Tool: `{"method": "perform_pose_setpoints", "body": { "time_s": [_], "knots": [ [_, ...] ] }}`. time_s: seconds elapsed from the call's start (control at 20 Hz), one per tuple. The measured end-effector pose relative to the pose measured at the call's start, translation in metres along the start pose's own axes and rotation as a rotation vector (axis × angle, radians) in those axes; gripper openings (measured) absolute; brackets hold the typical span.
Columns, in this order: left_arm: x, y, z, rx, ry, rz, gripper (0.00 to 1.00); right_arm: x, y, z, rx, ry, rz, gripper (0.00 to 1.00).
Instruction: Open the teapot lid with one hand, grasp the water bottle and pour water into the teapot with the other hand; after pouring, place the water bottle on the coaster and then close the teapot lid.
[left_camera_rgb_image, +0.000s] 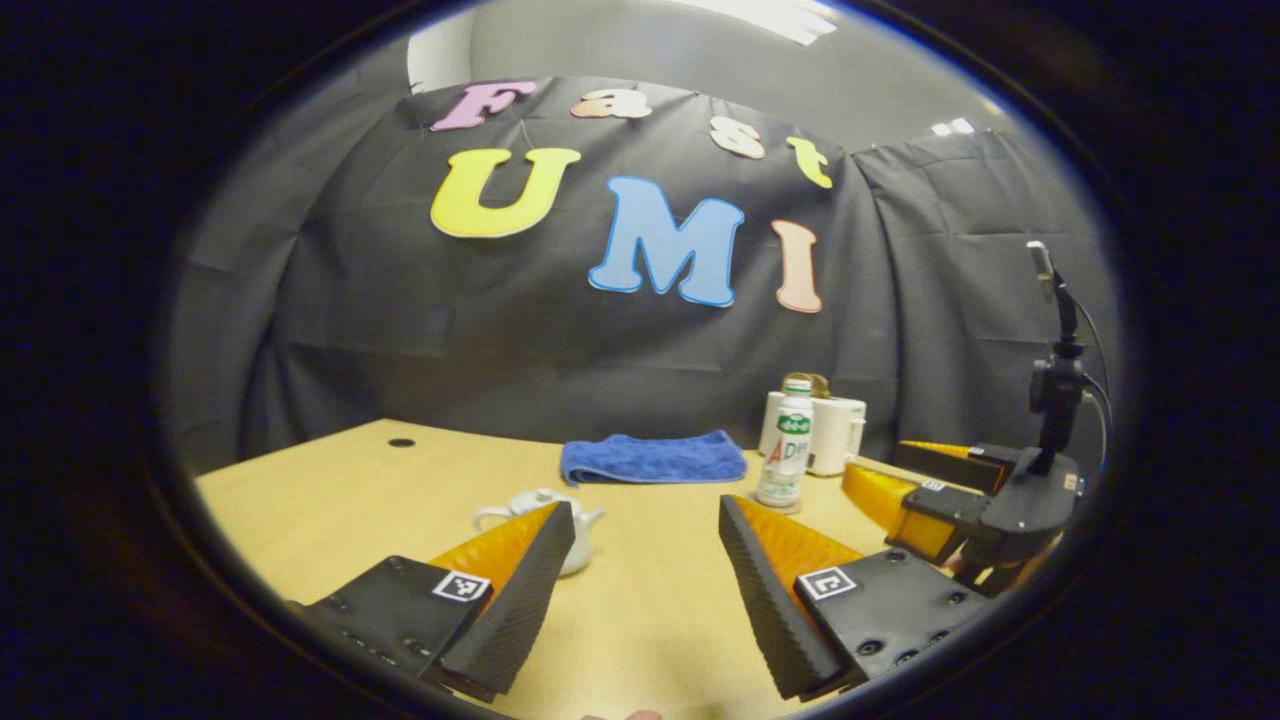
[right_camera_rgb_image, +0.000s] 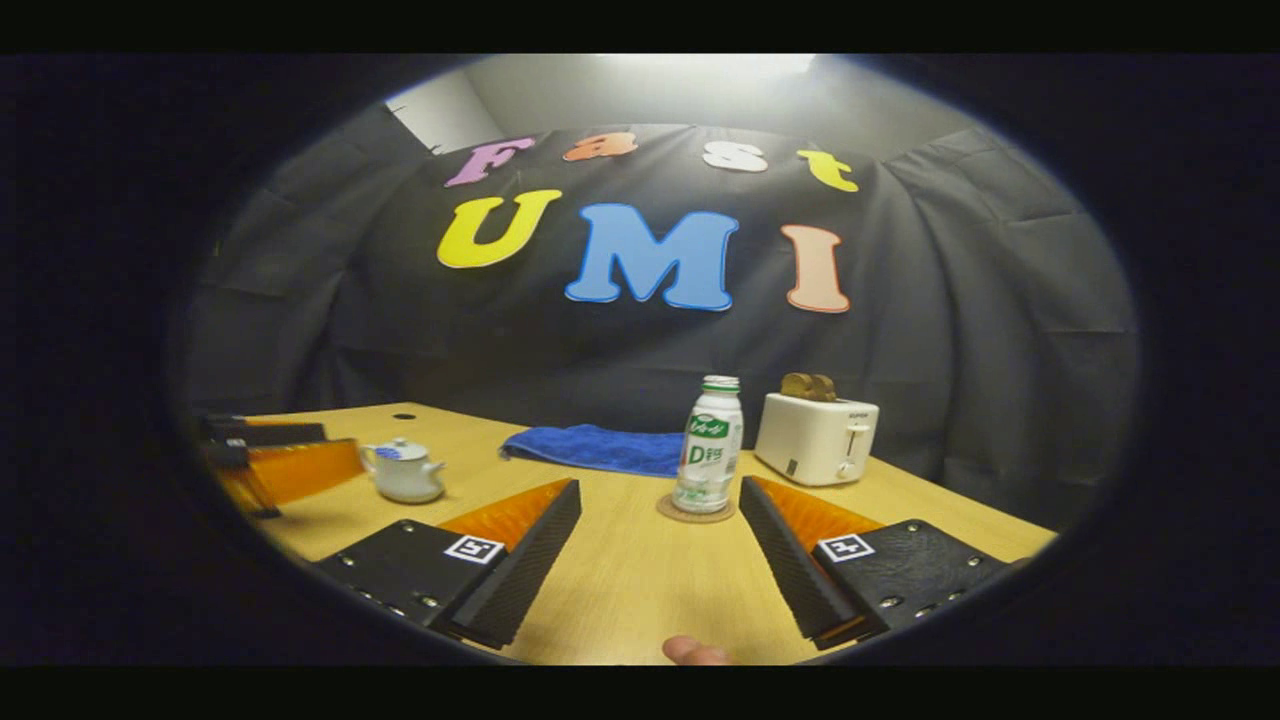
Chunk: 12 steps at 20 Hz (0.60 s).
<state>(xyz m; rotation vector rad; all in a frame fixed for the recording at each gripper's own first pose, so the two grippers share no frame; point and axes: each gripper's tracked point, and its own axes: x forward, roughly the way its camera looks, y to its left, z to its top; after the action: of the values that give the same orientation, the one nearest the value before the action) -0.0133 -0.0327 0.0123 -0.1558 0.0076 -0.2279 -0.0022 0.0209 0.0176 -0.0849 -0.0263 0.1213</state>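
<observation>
White and small, the teapot (right_camera_rgb_image: 403, 471) sits with its lid on near the left edge of the wooden bench (right_camera_rgb_image: 620, 580). The water bottle (right_camera_rgb_image: 709, 445) stands upright on a round coaster (right_camera_rgb_image: 694, 512) near the middle. A blue towel (right_camera_rgb_image: 592, 446) and a white toaster (right_camera_rgb_image: 817, 436) lie by the back edge. The left claw (left_camera_rgb_image: 647, 530) is spread wide, holding nothing. The right claw (right_camera_rgb_image: 660, 508) is spread too, pointed at the bottle.

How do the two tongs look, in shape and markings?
Each of the tongs, left and right, has two wedge-shaped fingers with ribbed inner faces, tapering to a point. Each finger sits on a flat black plate fixed with screws and carrying a small square black-and-white marker. In the left gripper view, the right tongs also carry a black post with a cable.
</observation>
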Motion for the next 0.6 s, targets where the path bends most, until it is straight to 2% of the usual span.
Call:
{"method": "perform_pose_setpoints", "body": {
  "time_s": [0.1, 0.15, 0.2, 0.25, 0.3, 0.35, 0.4, 0.45, 0.6],
  "knots": [
    [-0.01, -0.014, -0.007, 0.031, -0.006, 0.027, 0.99, -0.018, 0.01, -0.016, 0.029, 0.037, -0.004, 0.96],
    [-0.021, -0.014, -0.004, 0.061, -0.007, 0.059, 0.99, -0.022, 0.015, -0.022, 0.022, 0.053, -0.006, 0.84],
    [-0.023, -0.013, -0.003, 0.085, -0.023, 0.096, 0.98, -0.029, 0.016, -0.02, 0.046, 0.034, -0.014, 0.96],
    [-0.024, -0.013, -0.003, 0.106, -0.028, 0.127, 0.98, -0.031, 0.015, -0.013, 0.06, 0.008, -0.034, 0.97],
    [-0.025, -0.009, -0.009, 0.104, -0.011, 0.164, 0.98, -0.025, 0.004, -0.013, 0.086, 0.028, -0.075, 1.0],
    [-0.031, -0.007, -0.015, 0.116, 0.002, 0.192, 1.0, -0.034, 0.002, -0.017, 0.093, 0.02, -0.102, 0.77],
    [-0.033, -0.001, -0.008, 0.15, -0.004, 0.234, 1.0, -0.031, -0.001, -0.021, 0.091, 0.028, -0.127, 0.95],
    [-0.031, 0.001, -0.008, 0.152, 0.011, 0.244, 0.99, -0.03, 0.0, -0.021, 0.083, 0.031, -0.121, 0.95],
    [-0.026, -0.009, -0.01, 0.15, 0.003, 0.203, 0.99, -0.03, 0.009, -0.018, 0.081, 0.026, -0.08, 0.95]
  ]
}}
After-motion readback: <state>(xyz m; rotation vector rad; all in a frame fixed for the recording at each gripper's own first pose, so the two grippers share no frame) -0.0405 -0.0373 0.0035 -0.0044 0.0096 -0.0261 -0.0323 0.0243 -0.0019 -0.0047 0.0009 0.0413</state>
